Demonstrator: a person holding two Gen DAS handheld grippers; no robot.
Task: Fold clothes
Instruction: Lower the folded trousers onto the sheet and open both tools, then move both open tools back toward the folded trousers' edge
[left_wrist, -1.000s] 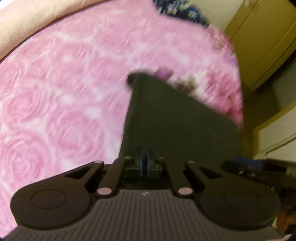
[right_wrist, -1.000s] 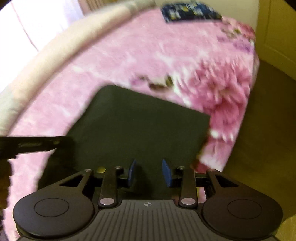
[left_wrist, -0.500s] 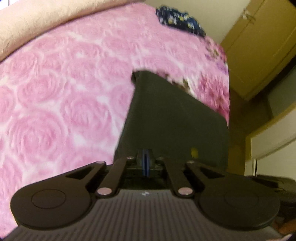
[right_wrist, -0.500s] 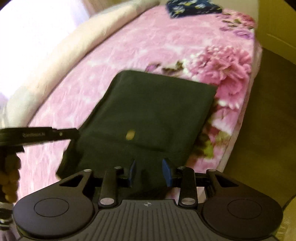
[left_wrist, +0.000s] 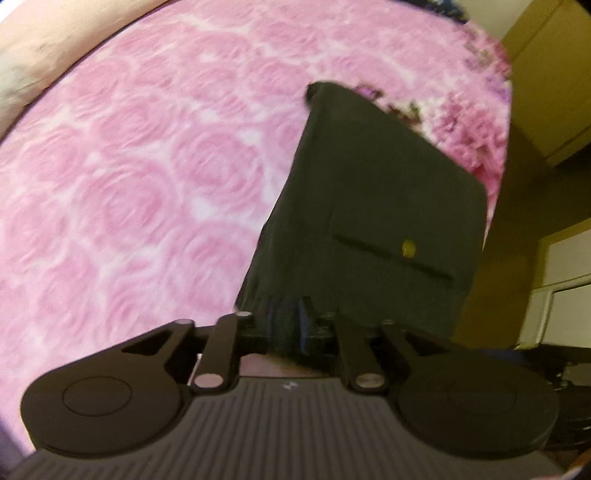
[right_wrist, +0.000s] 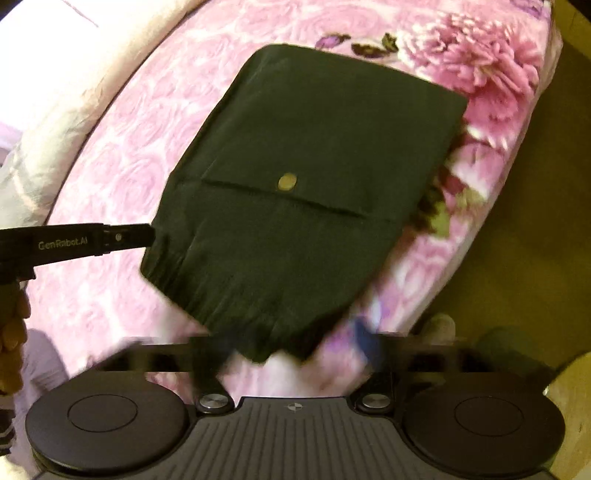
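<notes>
**One dark garment folded on the bed**

Pink rose blanket (right_wrist: 155, 122) carries dark pocketed trousers (right_wrist: 314, 155), folded into a compact rectangle near the edge. Left gripper (left_wrist: 286, 325) pinches their elastic hem, likely steadying it. Right gripper (right_wrist: 295, 354) is spread wide, empty, blurred.

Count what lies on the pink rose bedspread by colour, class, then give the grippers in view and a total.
Dark folded garment, gold button on its pocket: 1
Left gripper, at the garment's left edge: 1
Right gripper, blurred, over the near hem: 1
Total: 3, all on or over the bedspread.
</notes>
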